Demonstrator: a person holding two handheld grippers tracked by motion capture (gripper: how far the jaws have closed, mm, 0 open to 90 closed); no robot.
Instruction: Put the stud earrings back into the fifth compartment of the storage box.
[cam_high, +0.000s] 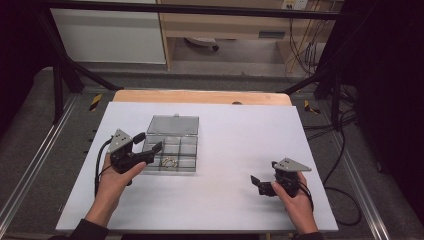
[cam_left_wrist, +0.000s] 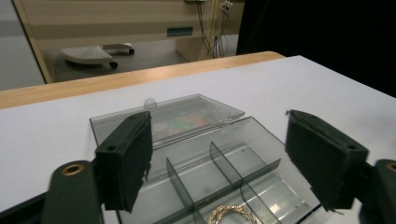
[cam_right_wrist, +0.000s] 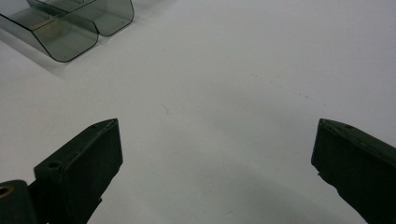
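Gold chain (cam_left_wrist: 229, 214) cut off below, inside organizer box (cam_left_wrist: 261, 140).

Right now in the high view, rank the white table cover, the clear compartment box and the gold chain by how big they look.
1. White table cover
2. Clear compartment box, lid open
3. Gold chain, lying in a near compartment

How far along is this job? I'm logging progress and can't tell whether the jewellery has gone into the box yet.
Done: a gold chain lies in a front compartment of the clear divided box, whose lid lies open behind. In hand: nothing; the left gripper hovers above the box with jaws apart and empty, and the right gripper sits open over bare table. Left, probably: closing the lid.
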